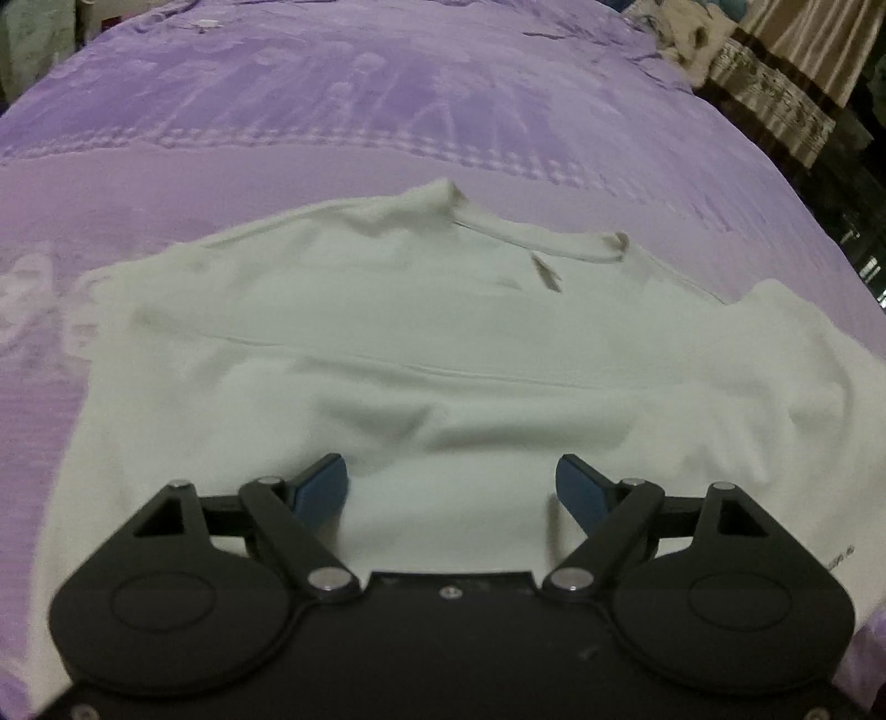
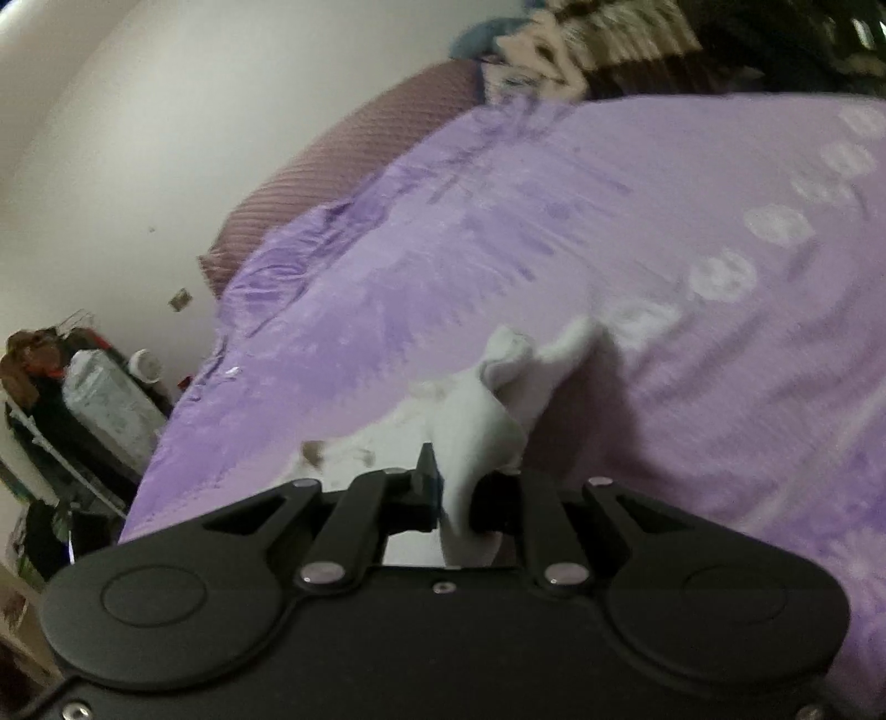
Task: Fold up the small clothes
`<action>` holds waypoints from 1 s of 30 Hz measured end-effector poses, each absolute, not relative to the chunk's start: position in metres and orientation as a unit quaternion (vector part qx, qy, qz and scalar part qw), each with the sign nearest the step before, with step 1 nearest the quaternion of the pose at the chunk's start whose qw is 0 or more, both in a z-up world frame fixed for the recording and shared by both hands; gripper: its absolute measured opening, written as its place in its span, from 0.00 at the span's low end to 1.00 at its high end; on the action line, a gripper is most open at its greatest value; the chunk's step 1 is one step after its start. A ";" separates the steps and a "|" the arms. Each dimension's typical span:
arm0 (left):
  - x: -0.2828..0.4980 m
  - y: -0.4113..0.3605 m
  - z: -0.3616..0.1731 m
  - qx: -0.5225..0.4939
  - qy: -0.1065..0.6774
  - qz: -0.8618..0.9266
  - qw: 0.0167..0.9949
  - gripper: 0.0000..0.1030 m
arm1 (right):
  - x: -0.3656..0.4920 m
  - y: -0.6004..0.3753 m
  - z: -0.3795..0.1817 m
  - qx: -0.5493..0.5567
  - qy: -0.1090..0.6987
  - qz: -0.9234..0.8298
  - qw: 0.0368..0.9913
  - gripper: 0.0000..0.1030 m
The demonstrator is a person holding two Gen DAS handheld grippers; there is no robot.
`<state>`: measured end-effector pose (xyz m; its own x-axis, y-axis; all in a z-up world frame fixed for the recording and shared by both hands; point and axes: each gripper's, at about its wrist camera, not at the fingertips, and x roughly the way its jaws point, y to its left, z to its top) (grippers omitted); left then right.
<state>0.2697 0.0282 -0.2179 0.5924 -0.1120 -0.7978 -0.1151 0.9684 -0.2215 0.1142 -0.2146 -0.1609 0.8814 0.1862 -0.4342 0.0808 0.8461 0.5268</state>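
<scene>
A small white shirt (image 1: 421,332) lies spread on the purple bedspread (image 1: 332,111), its neckline (image 1: 531,238) at the far side and a horizontal fold line across the middle. My left gripper (image 1: 451,476) hovers over the shirt's near part, open, its blue pads (image 1: 324,487) wide apart with only flat cloth below them. In the right wrist view my right gripper (image 2: 454,487) is shut on a bunched piece of the white shirt (image 2: 487,421), which rises in a crumpled peak above the bed.
A striped purple pillow (image 2: 332,166) lies at the head of the bed by a white wall. A wire rack with bags and bottles (image 2: 83,399) stands beside the bed. Curtains (image 1: 803,50) and piled cloth sit past the far right edge.
</scene>
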 end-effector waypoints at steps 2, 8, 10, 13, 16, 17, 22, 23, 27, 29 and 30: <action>0.262 0.038 -0.215 -0.125 0.448 0.003 0.885 0.82 | 0.120 -0.201 -0.151 0.265 0.235 0.045 0.934 0.06; 0.234 0.074 -0.206 -0.116 0.453 0.008 0.884 0.82 | 0.143 -0.152 -0.129 0.247 0.234 0.119 0.933 0.06; 0.216 0.094 -0.197 -0.105 0.447 0.032 0.888 0.82 | 0.152 -0.125 -0.122 0.225 0.238 0.148 0.933 0.06; 0.188 0.130 -0.188 -0.104 0.439 0.064 0.890 0.82 | 0.163 -0.076 -0.119 0.180 0.247 0.190 0.933 0.05; 0.160 0.172 -0.180 -0.123 0.426 0.100 0.891 0.82 | 0.171 -0.033 -0.122 0.156 0.262 0.233 0.924 0.03; 0.151 0.186 -0.178 -0.132 0.422 0.112 0.890 0.82 | 0.172 -0.016 -0.125 0.141 0.269 0.239 0.922 0.03; 0.120 0.230 -0.182 -0.168 0.413 0.149 0.883 0.82 | 0.179 0.044 -0.166 0.110 0.333 0.262 0.899 0.03; 0.117 0.233 -0.184 -0.172 0.414 0.152 0.881 0.82 | 0.175 0.054 -0.174 0.100 0.341 0.270 0.895 0.03; 0.115 0.239 -0.194 -0.184 0.422 0.149 0.875 0.82 | 0.161 0.073 -0.176 0.097 0.334 0.280 0.895 0.04; 0.112 0.239 -0.198 -0.192 0.424 0.144 0.874 0.82 | 0.162 0.073 -0.167 0.117 0.325 0.291 0.892 0.04; 0.113 0.238 -0.199 -0.195 0.424 0.142 0.873 0.82 | 0.161 0.072 -0.163 0.123 0.320 0.293 0.892 0.04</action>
<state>0.1127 0.2383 -0.1994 0.6007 0.0830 -0.7952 -0.4140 0.8831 -0.2206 0.1612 0.0723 -0.1631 0.6231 0.6015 -0.4999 -0.4439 0.7982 0.4071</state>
